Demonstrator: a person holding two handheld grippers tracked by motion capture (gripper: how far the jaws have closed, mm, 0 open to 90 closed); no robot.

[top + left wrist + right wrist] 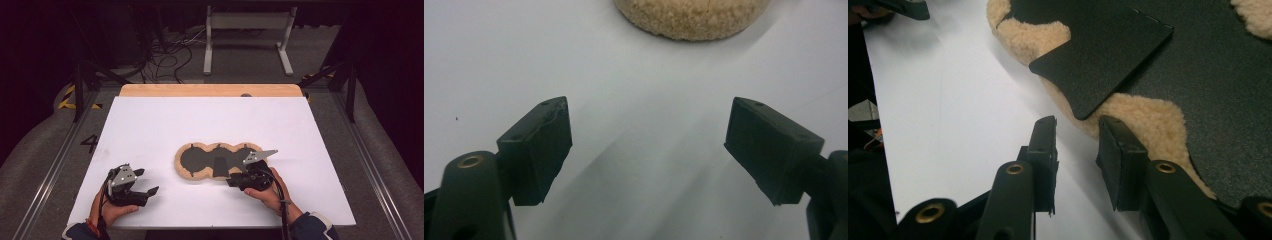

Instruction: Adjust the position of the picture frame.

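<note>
- Nothing here serves as a container: the tan, three-lobed fleece pad with a black leathery face (215,161) lies flat on the white bench (150,125), a little right of its middle, with its black side up.
- A flat black trapezoid flap (1103,62) lies on the pad's near edge, and its rounded corner reaches out over the fleece rim towards you.
- Your left hand (112,210) rests low on the bench near its front-left corner, and your left gripper (146,182) points right, towards the pad.
- Its jaws stand wide apart with nothing between them; in the left gripper view bare bench shows between the pads, and the fleece rim (694,20) lies well ahead of them.
- Your right hand (270,192) comes in from the bottom right, and your right gripper (1078,145) points left and forward at the pad's near edge.
- Its jaws are partly open, with a narrow gap, and they grip nothing.
- In the right gripper view the flap's rounded corner sits just ahead of that gap; one jaw tip is over the fleece rim, the other over bare bench. Whether the tip touches the fleece I cannot tell.
</note>
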